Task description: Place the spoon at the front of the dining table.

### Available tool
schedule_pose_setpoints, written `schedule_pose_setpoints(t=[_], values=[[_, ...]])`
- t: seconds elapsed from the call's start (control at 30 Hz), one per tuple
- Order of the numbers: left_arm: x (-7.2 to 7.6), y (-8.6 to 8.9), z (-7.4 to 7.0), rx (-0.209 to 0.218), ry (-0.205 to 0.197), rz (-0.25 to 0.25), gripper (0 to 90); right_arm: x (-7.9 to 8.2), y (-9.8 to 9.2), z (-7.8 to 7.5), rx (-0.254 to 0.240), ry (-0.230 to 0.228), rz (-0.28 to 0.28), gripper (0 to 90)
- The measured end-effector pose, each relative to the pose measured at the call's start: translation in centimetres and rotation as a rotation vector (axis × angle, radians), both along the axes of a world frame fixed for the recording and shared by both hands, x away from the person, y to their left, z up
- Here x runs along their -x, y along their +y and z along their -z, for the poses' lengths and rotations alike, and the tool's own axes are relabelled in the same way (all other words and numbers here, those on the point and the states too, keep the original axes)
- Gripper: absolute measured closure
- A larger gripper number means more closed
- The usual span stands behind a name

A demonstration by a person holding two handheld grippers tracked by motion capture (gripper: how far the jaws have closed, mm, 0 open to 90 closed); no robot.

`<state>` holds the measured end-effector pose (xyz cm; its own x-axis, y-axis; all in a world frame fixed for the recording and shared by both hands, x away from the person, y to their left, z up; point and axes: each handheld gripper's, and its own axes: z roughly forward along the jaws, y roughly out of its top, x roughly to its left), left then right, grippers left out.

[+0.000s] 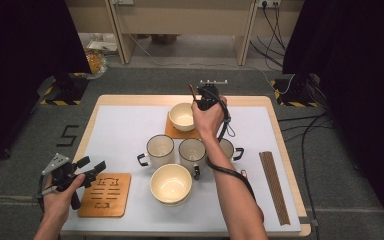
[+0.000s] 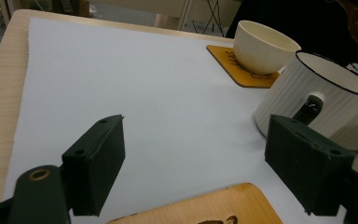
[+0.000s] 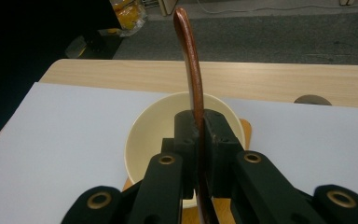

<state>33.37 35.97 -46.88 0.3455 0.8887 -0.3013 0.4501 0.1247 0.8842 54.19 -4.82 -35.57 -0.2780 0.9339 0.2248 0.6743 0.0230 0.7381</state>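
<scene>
My right gripper (image 1: 201, 101) hangs over the far cream bowl (image 1: 182, 116), which sits on a wooden coaster (image 1: 172, 131). Its jaws are shut on a thin brown wooden spoon (image 3: 191, 65), whose curved handle rises past the fingertips in the right gripper view, with the bowl (image 3: 154, 130) right beneath. My left gripper (image 1: 94, 170) rests at the table's near left, open with nothing between its jaws (image 2: 196, 163). It sits just behind a second wooden coaster (image 1: 105, 195) and points toward a white mug (image 2: 317, 93).
Three white black-rimmed mugs (image 1: 159, 150) stand in a row mid-table, with a second cream bowl (image 1: 170, 183) in front of them. A bundle of brown sticks (image 1: 274, 185) lies along the right edge. The white mat (image 1: 125, 125) is bare at the far left.
</scene>
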Motion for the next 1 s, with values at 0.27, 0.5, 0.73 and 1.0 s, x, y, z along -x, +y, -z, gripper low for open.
schedule_pose_setpoints(t=[0.27,0.5,0.73,1.0], values=[[0.0,0.1,0.0,0.001,0.0,-0.001,19.4,-1.0,0.4,0.2,-0.002,0.015,0.004,84.5],[0.0,0.2,0.0,0.002,0.0,0.0,19.4,-1.8,0.5,0.6,-0.005,0.03,0.012,84.5],[-0.1,0.1,0.1,-0.001,0.003,0.001,19.4,-2.4,0.5,1.0,-0.01,0.045,0.016,84.5],[-0.1,0.1,0.1,-0.001,0.002,0.003,19.5,-3.0,0.4,1.4,-0.019,0.062,0.024,84.5]])
